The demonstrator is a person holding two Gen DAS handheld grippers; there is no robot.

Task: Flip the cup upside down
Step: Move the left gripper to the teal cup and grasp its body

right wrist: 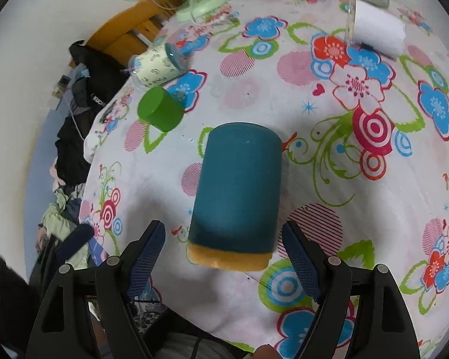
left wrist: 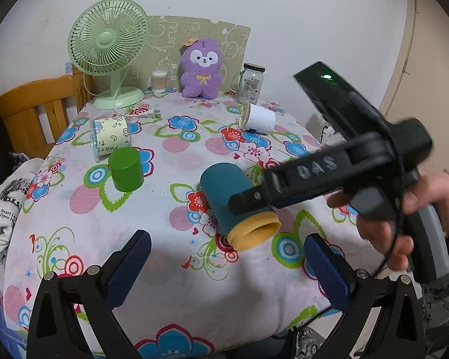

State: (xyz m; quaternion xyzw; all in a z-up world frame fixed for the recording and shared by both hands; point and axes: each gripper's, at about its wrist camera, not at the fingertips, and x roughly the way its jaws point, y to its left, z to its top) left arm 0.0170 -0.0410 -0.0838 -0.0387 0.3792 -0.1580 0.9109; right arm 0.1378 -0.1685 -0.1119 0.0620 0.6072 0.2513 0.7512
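Observation:
A teal cup with a yellow rim [left wrist: 233, 203] lies on its side on the flowered tablecloth [left wrist: 176, 161], mouth toward the near right. In the right wrist view the cup [right wrist: 239, 185] lies lengthways, yellow rim nearest me. My right gripper [right wrist: 224, 257] is open, its fingers either side of the rim end, not touching. In the left wrist view the right gripper [left wrist: 254, 202] reaches in from the right just over the cup. My left gripper [left wrist: 227, 266] is open and empty, hanging near the table's front edge, short of the cup.
A green cup [left wrist: 125, 169] stands upside down at the left. A patterned cup [left wrist: 110, 136] and a white cup [left wrist: 257, 118] lie on their sides further back. A fan [left wrist: 110, 51], a purple plush toy [left wrist: 202, 68] and a glass jar [left wrist: 251, 83] stand at the back.

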